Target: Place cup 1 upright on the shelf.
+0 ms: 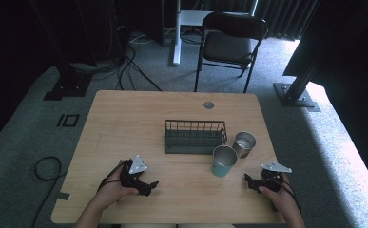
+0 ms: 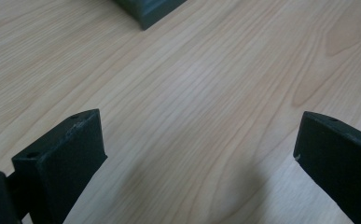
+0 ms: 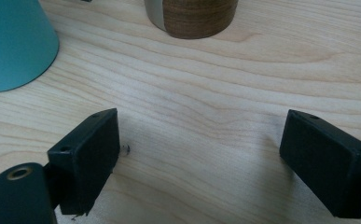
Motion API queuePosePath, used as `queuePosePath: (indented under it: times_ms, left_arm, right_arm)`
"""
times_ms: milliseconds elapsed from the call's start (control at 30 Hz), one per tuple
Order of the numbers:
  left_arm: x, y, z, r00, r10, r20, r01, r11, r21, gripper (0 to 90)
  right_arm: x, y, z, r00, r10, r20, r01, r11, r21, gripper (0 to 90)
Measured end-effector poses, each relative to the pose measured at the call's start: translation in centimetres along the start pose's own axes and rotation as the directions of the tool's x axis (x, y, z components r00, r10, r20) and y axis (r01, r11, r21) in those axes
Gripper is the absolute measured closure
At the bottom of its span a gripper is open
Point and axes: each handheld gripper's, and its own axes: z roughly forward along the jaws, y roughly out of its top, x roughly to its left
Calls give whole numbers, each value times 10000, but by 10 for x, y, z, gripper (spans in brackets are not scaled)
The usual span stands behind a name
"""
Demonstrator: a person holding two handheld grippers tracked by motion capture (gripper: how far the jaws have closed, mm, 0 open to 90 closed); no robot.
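teal cup [image 3: 15,42] sits beyond the right gripper [image 3: 199,154], whose jaws gape empty.

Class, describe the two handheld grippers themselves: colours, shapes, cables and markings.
Each gripper, left gripper and right gripper, is black with two blocky, flat-faced jaws bearing small screw holes. A grey three-cornered plate tops each, and a black cable trails back by the hand. No sleeves show.

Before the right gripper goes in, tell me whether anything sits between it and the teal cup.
Nothing visible does. The right gripper rests open on the table, and only bare wood lies between it and the teal cup. The wood-grain cup stands beyond, beside the wire basket, off that path.
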Motion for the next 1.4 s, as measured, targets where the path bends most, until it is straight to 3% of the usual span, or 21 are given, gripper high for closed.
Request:
queuePosePath:
  times_ms: [667,900,1133,1400]
  left_arm:
    - [-25,37,23,9955,605,723,-573,9974,-445,24]
    - [-36,49,32,9904,869,1074,-808,9949,-601,24]
    - [-44,59,43,9877,728,1381,-624,9950,-781,24]
    - [-56,72,54,9800,935,1757,-765,9919,-1012,25]
  right_arm:
    - [0,0,0,10000,5,-5,-5,10000,-1,117]
    - [0,0,0,10000,7,-5,-7,10000,-1,117]
    - [0,0,0,10000,5,-7,-5,10000,-1,117]
    - [0,0,0,10000,6,-5,-6,10000,-2,117]
